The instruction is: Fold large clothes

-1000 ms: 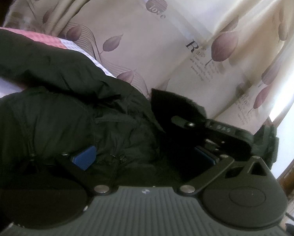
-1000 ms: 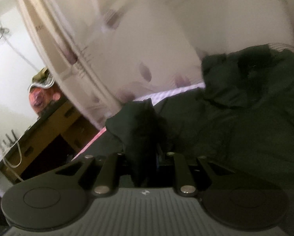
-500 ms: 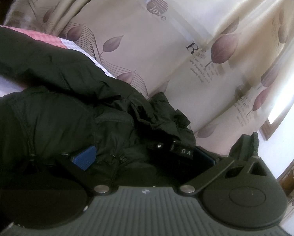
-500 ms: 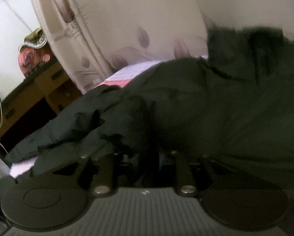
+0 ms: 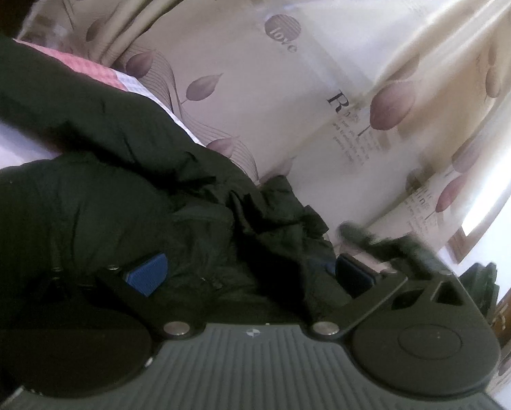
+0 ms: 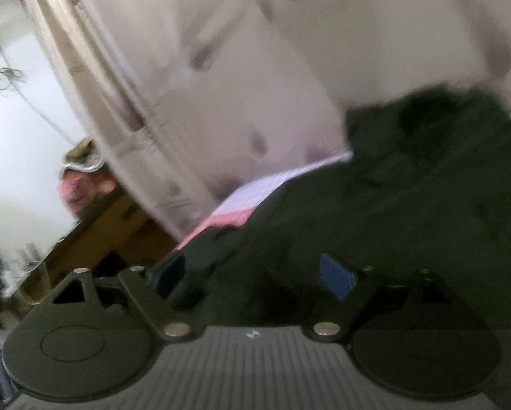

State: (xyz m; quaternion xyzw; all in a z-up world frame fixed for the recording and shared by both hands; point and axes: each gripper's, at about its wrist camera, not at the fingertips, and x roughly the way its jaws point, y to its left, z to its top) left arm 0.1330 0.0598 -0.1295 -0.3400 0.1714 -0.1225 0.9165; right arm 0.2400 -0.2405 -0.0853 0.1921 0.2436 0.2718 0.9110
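A large dark green padded jacket (image 5: 95, 205) lies on the bed and fills the lower left of the left wrist view. It also fills the right half of the right wrist view (image 6: 409, 212). My left gripper (image 5: 248, 270) is open, its blue pads (image 5: 147, 273) wide apart, with a bunched fold of the jacket lying between them. My right gripper (image 6: 255, 278) is open, its blue pad (image 6: 335, 278) showing, low over the jacket's edge. A blurred dark furry piece (image 5: 385, 239) shows past the left gripper's right finger.
A pink and white checked bedsheet (image 5: 118, 77) lies under the jacket; it shows in the right wrist view too (image 6: 255, 198). A cream curtain with purple leaves (image 5: 323, 85) hangs close behind the bed. A wooden desk (image 6: 112, 225) stands at the left of the bed.
My right gripper has opened and let go of the jacket fabric it was pinching. It swung back from the left gripper. My left gripper has stayed open in place.
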